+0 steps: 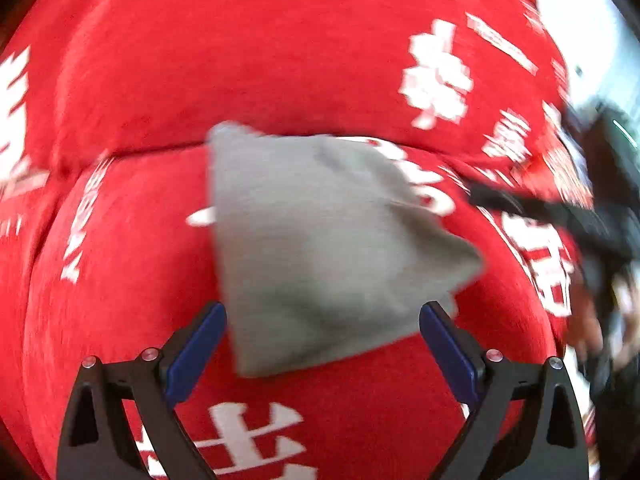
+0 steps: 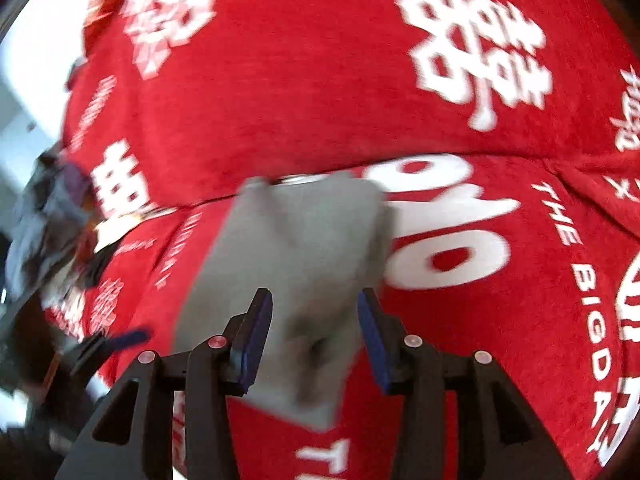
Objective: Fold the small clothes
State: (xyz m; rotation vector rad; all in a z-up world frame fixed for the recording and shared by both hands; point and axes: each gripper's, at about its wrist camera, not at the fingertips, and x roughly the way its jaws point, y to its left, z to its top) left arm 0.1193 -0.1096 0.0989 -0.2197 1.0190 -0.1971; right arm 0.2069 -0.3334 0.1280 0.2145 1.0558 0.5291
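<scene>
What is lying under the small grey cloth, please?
The grey cloth lies on a red cover with white printed characters, which shows all around it. The part of the cover directly beneath the cloth is hidden, so anything else there cannot be seen.

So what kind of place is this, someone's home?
Probably a home, though little shows: a red printed cloth covers a soft, cushion-like surface, with a small grey garment lying on it. Bright white surroundings at the edges are unreadable.
</scene>
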